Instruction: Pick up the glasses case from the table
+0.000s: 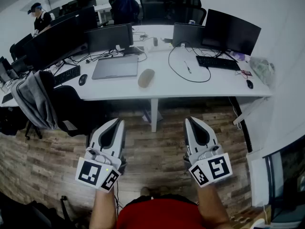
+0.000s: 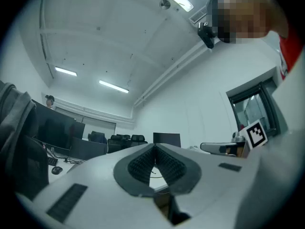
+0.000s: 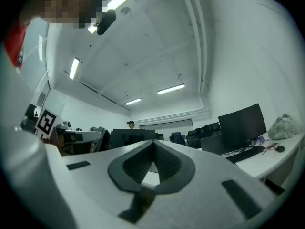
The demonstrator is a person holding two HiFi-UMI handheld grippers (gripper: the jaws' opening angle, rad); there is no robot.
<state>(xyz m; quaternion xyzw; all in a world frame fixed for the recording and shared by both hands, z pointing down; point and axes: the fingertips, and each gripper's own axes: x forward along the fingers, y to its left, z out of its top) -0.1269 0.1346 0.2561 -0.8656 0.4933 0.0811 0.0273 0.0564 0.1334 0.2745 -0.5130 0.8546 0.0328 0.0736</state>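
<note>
On the long white smooth-topped table [image 1: 167, 87]: a beige, oval, matte-shelled glasses case [image 1: 146, 78], lying flat near the front edge, just right of a closed grey slab-like laptop [image 1: 115, 67]. Left of the laptop, a small rounded black mouse [image 1: 83, 79]. Farther right, a thin black cable [image 1: 188, 78] looping over the tabletop, and a flat black keyboard [image 1: 218, 62] in front of a dark glossy monitor [image 1: 231, 30]. At the table's left end, a soft grey jacket [image 1: 31, 97] draped over a black chair. Below, a wood-plank floor [image 1: 157, 147] with worn brown grain.

Left tool [image 1: 117, 122]: white moulded plastic shell and dark ribbed rubber pads, closed tight, pads meeting at the tip with nothing between them. Held over the floor, well apart from the table and the case.

Right tool [image 1: 192, 120]: same build, pads likewise pressed together at the tip, gripping nothing, also well apart from the case.

On the cube at the back of each tool, black-and-white square markers [image 1: 97, 174] in a blocky pattern.
</note>
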